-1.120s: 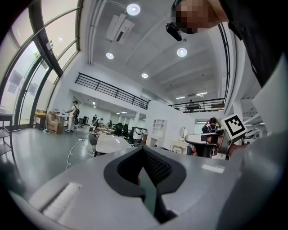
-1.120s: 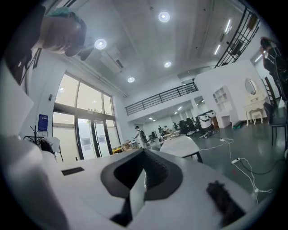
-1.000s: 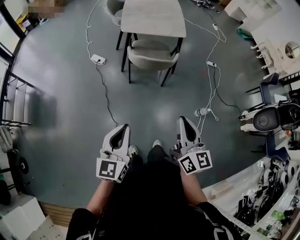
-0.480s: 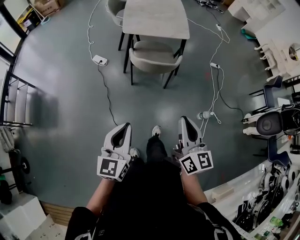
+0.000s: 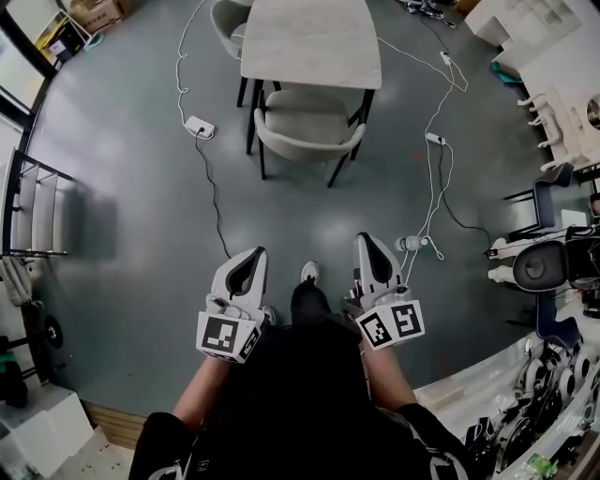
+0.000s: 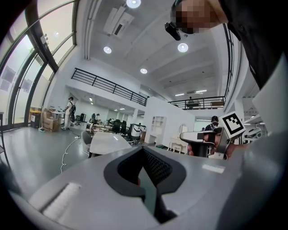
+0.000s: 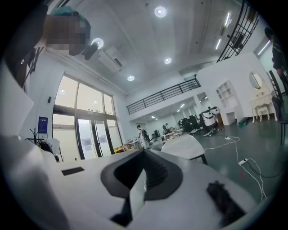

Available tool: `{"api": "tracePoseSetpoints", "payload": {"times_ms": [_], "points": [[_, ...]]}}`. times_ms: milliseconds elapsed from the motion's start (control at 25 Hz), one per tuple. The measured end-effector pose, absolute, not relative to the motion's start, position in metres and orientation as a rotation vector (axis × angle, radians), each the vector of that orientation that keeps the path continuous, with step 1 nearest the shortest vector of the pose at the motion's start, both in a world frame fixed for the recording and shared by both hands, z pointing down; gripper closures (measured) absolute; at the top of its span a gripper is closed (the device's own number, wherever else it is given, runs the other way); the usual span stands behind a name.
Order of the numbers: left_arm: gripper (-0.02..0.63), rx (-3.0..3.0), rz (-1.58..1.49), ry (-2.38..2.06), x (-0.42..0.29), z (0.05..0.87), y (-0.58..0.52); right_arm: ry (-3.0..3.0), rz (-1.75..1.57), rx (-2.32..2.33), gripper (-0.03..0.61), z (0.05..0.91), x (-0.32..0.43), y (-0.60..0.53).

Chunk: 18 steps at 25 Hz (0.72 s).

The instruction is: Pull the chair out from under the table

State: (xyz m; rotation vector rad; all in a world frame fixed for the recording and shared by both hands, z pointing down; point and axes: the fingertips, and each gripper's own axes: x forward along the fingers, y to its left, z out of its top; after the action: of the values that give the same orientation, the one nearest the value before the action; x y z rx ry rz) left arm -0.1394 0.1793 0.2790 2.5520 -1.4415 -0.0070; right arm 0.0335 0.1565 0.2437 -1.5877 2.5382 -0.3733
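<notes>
While the person stands well back from the furniture, the chair (image 5: 307, 127) sits in the upper middle of the head view. Its pale seat is pushed part way under the near end of the light counter (image 5: 309, 37), and its dark legs rest on the grey floor (image 5: 141, 234). A second chair (image 5: 228, 14) shows at the counter's upper-left corner, against the top edge of the frame.

Low in the middle of the frame, the left tongs (image 5: 256, 253) lie just left of the person's shoe (image 5: 309, 272) and the right tongs (image 5: 362, 238) just right of it. Both point up the frame toward the chair and are well apart from it.

The left gripper view shows the left tongs (image 6: 143, 149) with the jaws pressed together and nothing between them, the counter small and far beyond the tip. The right gripper view shows the right tongs (image 7: 145, 152) closed tight and empty too, again with the counter in the distance.

A white power strip (image 5: 199, 125) lies on the floor left of the chair, with a dark cable (image 5: 214, 192) trailing down from it. A white cable (image 5: 433, 187) runs down the right side. A black railing (image 5: 37, 211) stands at the left edge.
</notes>
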Motion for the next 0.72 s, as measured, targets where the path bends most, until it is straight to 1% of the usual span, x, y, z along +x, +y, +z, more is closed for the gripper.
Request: {"api": "tracePoseSetpoints", "payload": {"times_ms": [440, 720], "points": [[0.606, 2.543, 0.013, -1.472, -0.071, 0.277, 0.101, 2.599, -0.391, -1.531, 0.563, 0.250, 0.094, 0.085], [0.606, 2.524, 0.065, -1.553, -0.047, 0.277, 0.063, 2.628, -0.401, -1.499, 0.563, 0.254, 0.134, 0.042]]}}
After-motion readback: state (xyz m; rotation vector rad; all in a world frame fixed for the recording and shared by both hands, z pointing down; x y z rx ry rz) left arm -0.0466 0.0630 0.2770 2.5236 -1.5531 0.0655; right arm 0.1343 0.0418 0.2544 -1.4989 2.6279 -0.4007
